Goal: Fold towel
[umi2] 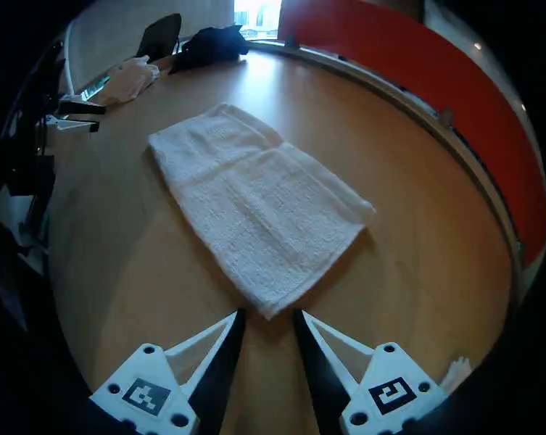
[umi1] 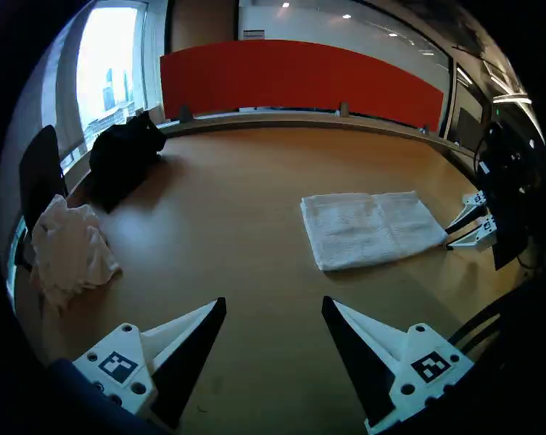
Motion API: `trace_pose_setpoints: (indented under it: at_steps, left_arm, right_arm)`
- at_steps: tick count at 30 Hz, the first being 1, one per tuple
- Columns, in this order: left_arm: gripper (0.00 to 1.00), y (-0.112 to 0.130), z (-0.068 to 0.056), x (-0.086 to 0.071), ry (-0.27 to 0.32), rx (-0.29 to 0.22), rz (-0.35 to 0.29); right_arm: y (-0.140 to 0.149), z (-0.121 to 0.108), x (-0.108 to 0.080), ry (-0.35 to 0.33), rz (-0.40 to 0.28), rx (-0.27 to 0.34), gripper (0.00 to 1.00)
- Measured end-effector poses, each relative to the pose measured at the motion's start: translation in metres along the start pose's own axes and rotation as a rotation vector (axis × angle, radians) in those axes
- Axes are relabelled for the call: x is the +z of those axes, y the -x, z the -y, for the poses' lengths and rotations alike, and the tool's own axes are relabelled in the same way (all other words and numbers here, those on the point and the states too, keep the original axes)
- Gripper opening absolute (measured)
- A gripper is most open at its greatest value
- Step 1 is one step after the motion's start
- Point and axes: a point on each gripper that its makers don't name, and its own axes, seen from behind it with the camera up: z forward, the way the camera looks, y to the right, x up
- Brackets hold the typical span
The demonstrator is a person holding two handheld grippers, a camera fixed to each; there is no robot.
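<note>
I see a broad wooden table [umi1: 258, 181] backed by a long red partition [umi1: 302, 76]. Daylight comes through a window [umi1: 109, 69] near a black chair [umi1: 39, 174].

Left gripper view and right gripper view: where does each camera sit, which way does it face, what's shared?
Left gripper view: on left gripper, faces across light wooden table to red partition; own fingers show.
Right gripper view: on right gripper, faces corner of folded white towel; own fingers show.
Shared: towel, table, partition.

White towel [umi2: 258, 199], folded flat on table [umi2: 418, 239]
</note>
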Motion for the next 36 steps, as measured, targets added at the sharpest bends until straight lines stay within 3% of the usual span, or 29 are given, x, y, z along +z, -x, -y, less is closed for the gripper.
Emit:
trace_pose_setpoints:
  at_steps: [4,12,18,24,36]
  left_arm:
    - [0.99,0.0,0.0,-0.001,-0.004,0.003,-0.009]
    - [0.98,-0.001,0.003,-0.002,-0.012,0.013,-0.02]
    - [0.98,-0.002,0.006,-0.003,-0.017,0.017,-0.025]
    - [0.98,-0.002,0.008,-0.003,-0.022,0.017,-0.028]
    - [0.98,-0.004,0.013,-0.004,-0.029,0.011,-0.028]
  right_arm:
    - [0.0,0.001,0.0,-0.009,-0.003,0.019,0.38]
    - [0.0,0.002,-0.002,-0.013,-0.007,0.039,0.37]
    - [-0.002,0.004,-0.001,-0.023,-0.014,0.053,0.23]
    - [-0.003,0.003,-0.002,-0.02,-0.02,0.054,0.04]
    - [-0.014,-0.004,-0.011,0.011,-0.056,0.06,0.03]
